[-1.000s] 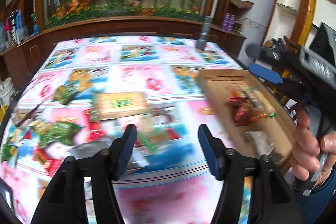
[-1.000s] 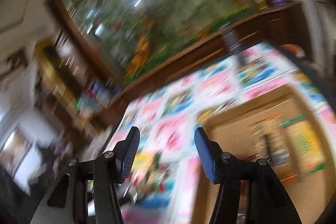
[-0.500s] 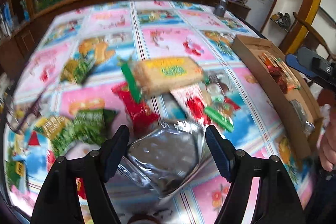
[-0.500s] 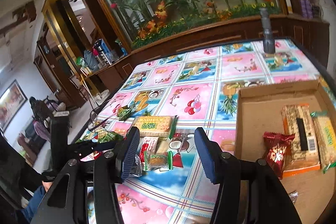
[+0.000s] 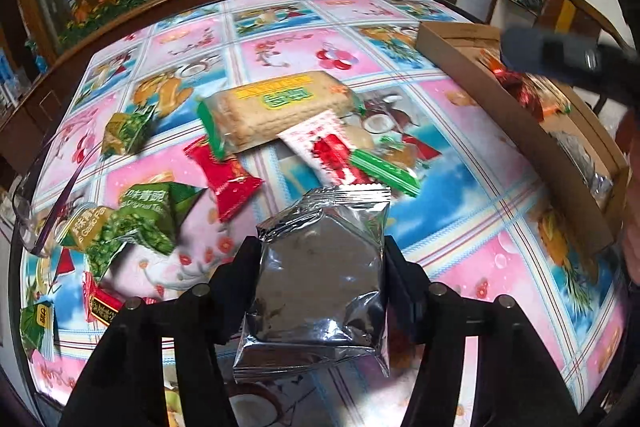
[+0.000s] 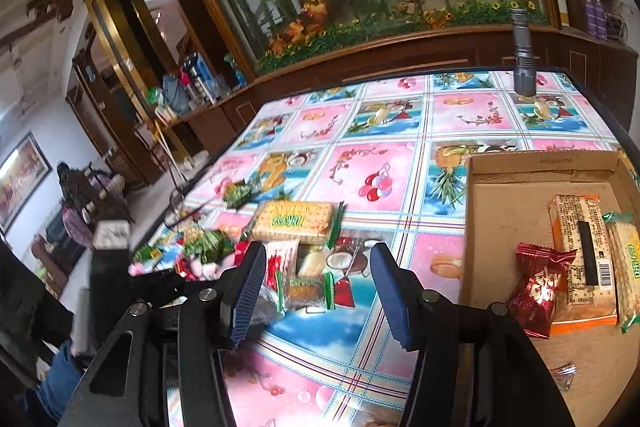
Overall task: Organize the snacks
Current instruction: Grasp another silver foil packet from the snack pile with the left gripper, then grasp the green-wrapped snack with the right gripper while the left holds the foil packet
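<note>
My left gripper [image 5: 320, 267] is shut on a silver foil snack packet [image 5: 320, 279] and holds it low over the table. Beyond it lie a large biscuit pack [image 5: 280, 107], a red packet [image 5: 228, 183], a white and red packet [image 5: 324, 147] and green pea packets [image 5: 136, 223]. My right gripper [image 6: 316, 287] is open and empty, above the table left of the cardboard box [image 6: 504, 211]. The box holds a dark red packet [image 6: 540, 287] and biscuit packs [image 6: 584, 255].
A grey flashlight [image 6: 522, 55] stands at the table's far edge. Glasses [image 5: 44, 203] lie at the table's left edge. A wooden ledge with artificial flowers [image 6: 360, 7] runs behind the table. The box also shows at the right in the left wrist view [image 5: 500, 95].
My left gripper has come down and closed on the silver foil packet. My right gripper has steadied and lowered slightly beside the box, staying open.
</note>
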The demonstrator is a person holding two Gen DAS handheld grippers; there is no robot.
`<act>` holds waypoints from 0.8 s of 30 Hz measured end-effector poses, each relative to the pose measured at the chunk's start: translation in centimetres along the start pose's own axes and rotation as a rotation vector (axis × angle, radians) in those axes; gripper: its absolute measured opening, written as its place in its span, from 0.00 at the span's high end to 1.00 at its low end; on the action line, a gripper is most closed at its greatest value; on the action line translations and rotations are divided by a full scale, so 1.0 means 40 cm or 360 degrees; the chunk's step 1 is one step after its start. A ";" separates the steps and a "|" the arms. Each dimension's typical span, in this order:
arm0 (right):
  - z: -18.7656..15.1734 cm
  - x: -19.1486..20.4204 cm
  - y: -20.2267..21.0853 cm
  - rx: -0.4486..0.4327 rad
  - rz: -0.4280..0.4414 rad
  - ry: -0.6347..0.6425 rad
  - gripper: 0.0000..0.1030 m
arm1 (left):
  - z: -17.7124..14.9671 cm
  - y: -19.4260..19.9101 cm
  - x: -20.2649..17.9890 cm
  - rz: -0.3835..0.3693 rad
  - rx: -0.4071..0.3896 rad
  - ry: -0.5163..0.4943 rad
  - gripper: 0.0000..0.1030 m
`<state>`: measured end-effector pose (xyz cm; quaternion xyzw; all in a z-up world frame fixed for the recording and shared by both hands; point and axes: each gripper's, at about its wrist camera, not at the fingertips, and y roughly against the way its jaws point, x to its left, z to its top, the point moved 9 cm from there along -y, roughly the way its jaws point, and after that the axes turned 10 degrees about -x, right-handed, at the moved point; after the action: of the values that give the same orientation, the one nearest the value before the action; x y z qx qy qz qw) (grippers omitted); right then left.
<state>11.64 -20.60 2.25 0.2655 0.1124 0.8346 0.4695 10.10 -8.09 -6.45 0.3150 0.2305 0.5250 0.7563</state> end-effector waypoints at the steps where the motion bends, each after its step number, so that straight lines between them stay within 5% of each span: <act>1: -0.006 0.004 -0.006 0.0020 -0.0003 0.0013 0.44 | 0.001 0.000 0.005 0.0007 -0.0002 0.0008 0.44; 11: -0.066 0.023 -0.087 0.0289 0.0067 -0.0392 0.48 | 0.056 0.058 0.063 -0.0030 -0.0177 0.0213 0.44; 19: -0.118 0.043 -0.188 0.0401 -0.0170 0.0010 0.65 | 0.070 0.065 0.106 -0.0001 -0.0205 0.0312 0.44; 22: -0.142 0.063 -0.150 0.0470 -0.0238 0.0348 0.65 | 0.073 0.069 0.115 -0.0012 -0.0214 0.0346 0.44; 24: -0.130 0.032 -0.121 0.0429 -0.0412 0.0501 0.65 | 0.074 0.064 0.112 -0.0025 -0.0205 0.0355 0.44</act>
<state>11.75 -16.61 -3.78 0.1758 0.3275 0.7759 0.5097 11.96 -3.93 -2.63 0.2036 0.2816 0.5645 0.7487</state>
